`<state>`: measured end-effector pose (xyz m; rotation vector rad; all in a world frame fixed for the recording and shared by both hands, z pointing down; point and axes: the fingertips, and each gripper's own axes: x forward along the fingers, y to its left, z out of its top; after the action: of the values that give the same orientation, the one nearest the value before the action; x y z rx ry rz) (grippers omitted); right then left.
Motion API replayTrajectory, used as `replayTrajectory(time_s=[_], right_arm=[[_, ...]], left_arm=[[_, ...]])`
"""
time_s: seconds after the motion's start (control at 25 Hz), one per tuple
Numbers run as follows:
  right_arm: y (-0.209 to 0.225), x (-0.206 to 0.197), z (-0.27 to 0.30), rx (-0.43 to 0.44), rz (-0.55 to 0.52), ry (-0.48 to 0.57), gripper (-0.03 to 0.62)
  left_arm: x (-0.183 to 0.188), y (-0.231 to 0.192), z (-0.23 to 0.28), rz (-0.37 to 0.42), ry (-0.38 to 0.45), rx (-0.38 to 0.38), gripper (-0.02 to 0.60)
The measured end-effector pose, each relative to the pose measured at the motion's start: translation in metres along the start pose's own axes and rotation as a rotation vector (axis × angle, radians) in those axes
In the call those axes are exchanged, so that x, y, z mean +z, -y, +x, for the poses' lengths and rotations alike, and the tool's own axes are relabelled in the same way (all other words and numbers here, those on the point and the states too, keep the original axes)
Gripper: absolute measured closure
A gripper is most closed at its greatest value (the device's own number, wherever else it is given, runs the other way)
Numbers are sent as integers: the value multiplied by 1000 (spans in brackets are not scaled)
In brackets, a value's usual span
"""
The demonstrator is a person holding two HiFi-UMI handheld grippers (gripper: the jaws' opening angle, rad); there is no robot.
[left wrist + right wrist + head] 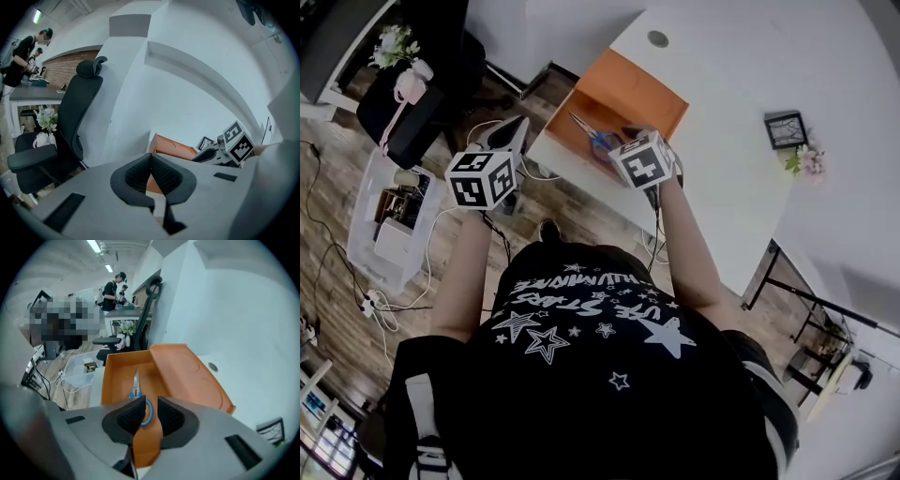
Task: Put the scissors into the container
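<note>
The scissors (136, 382), with blue handles, lie flat on the floor of the orange container (117, 376), blades pointing away from me. My right gripper (150, 408) hovers just above the handle end. It is open by a narrow gap with nothing between the pads, and a blue handle ring shows through the gap. In the head view the scissors (596, 139) lie in the container (628, 94), just beyond the right gripper's marker cube (642, 161). My left gripper (151, 163) is shut and empty, held off the table's edge to the left of the container (173, 149).
The container sits at the corner of a white table (731, 178). A small picture frame (786, 129) and flowers (806, 161) stand on the table further right. A black office chair (75, 122) is beside the table. Cables and a clear storage box (394, 225) lie on the wooden floor.
</note>
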<state>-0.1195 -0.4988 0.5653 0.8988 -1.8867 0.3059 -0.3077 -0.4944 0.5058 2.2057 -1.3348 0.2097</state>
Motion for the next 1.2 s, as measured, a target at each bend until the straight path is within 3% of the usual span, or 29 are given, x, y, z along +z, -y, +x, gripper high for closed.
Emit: replayTrajectory(time_s=[0.2,0.4,0.92,1.2], right_arm=[[13,-5,-27,23,111,142,510],[20,-24,-53,37,150,213,528],[20,-64,-133,56,134,380,537],[7,-101,-167,69,109,416,537]], left_arm=[[-3,19,-9,1,18,27,563],[-11,47,-15,10,26,53,563],[-34,143,-54,48,70,90,563],[-57,193,-83,55,88,107,563]])
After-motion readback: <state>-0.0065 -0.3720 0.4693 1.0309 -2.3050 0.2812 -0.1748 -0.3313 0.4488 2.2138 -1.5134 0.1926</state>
